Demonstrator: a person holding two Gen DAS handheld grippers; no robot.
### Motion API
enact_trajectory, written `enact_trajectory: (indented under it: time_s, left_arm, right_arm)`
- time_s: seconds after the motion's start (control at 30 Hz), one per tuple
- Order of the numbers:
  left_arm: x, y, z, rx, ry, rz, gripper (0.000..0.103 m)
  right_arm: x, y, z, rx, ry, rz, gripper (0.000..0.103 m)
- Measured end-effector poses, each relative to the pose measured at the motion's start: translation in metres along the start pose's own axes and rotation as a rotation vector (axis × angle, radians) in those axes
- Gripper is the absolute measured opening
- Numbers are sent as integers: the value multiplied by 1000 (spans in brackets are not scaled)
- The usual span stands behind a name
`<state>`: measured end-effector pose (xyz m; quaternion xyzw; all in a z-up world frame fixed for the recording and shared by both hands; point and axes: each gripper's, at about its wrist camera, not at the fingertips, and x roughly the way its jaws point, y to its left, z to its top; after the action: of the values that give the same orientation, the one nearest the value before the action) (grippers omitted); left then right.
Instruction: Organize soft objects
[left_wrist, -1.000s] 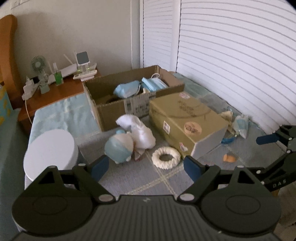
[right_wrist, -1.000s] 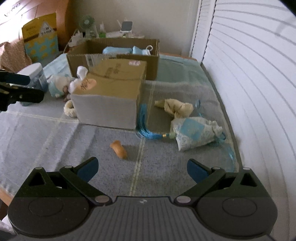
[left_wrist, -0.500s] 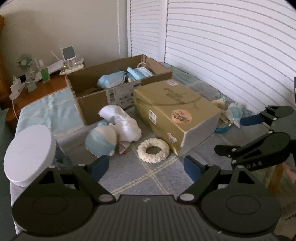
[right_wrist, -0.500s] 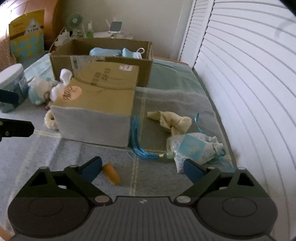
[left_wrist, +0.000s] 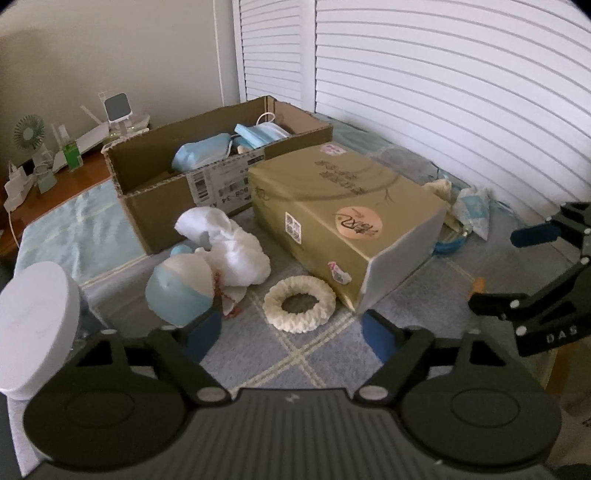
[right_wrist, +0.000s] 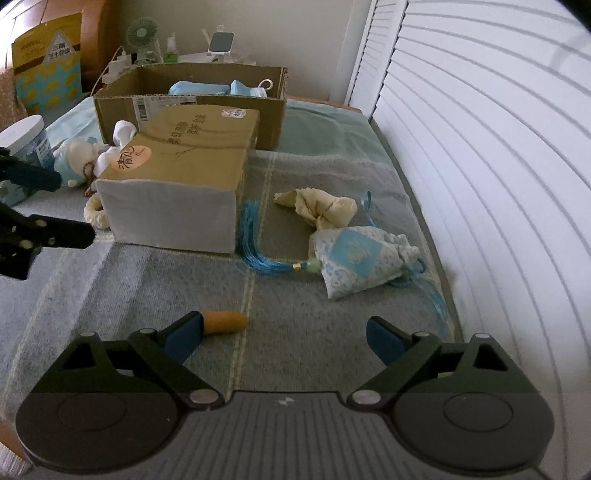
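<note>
Going L to R across the bed. Far L: white-lidded jar (left_wrist: 35, 321) standing just beside L gripper (left_wrist: 291, 332), jaws spread wide, gripping nothing, hovering over blanket (left_wrist: 258, 362). Next: blue-and-white plush doll (left_wrist: 181, 288) lying against white cloth bundle (left_wrist: 229, 247), both touching or nearly touching front wall of open cardboard box (left_wrist: 159, 218). Cream ring (left_wrist: 299, 302) sitting between doll and gold tissue pack (left_wrist: 343, 218), just beside the pack's corner. Moving R past the pack: blue tassel (right_wrist: 255, 240) trailing along its side, tied to patterned sachet (right_wrist: 358, 258); cream knotted pouch (right_wrist: 321, 206) resting just behind sachet. Small orange piece (right_wrist: 225, 321) lying right by L finger of R gripper (right_wrist: 284, 336), also gaping open and empty.

Progress, judging by layout: early-to-mid. Blue face masks (left_wrist: 258, 133) and a blue soft item (left_wrist: 201, 155) already sitting in box; doll, bundle, ring, pouch, sachet, orange piece all waiting outside. Likely box = destination, tho not certain.

Room for moving: open blanket in front of both grippers, plenty of approach space. Tissue pack blocking straight line between R-side items and box, so probably lifting over or swinging round. Shutter doors (right_wrist: 480, 147) hemming R edge close to sachet; bed edge dropping away near R gripper. Grippers sitting fairly near each other, watching for clash.
</note>
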<state>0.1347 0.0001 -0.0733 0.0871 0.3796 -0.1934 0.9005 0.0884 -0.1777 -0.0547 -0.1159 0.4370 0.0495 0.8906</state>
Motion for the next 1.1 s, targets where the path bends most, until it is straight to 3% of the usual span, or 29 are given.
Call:
enact_trajectory:
  time_s: [0.1,0.37,0.43,0.53,0.67,0.83,1.0,1.1]
  left_arm:
    - [6,-2,0,10,5,-3,62]
    - [17,6,1,-10,8,-46,51]
    - [18,8,1,-19,4,-56,43]
    - [17,9,1,-29,4,-61,37]
    - [10,11,-2,-30,10,-61,36]
    - [6,10,-5,-25,12,-47,42]
    - [13,10,-5,-33,13,-34,46]
    - [14,10,-4,-30,9,-35,45]
  right_arm:
    - [0,-1,-1,2,-3,5,97]
    - [-2,2,-1,-26,-4,18,95]
    - [-3,3,-1,-33,-6,38,88]
    - [-5,6,0,-44,-11,63,80]
    - [-7,11,0,-66,-21,97,70]
    - [-7,14,3,-68,-28,132,47]
    - [-8,19,3,-96,-33,146,31]
    - [-8,20,4,-101,-33,140,29]
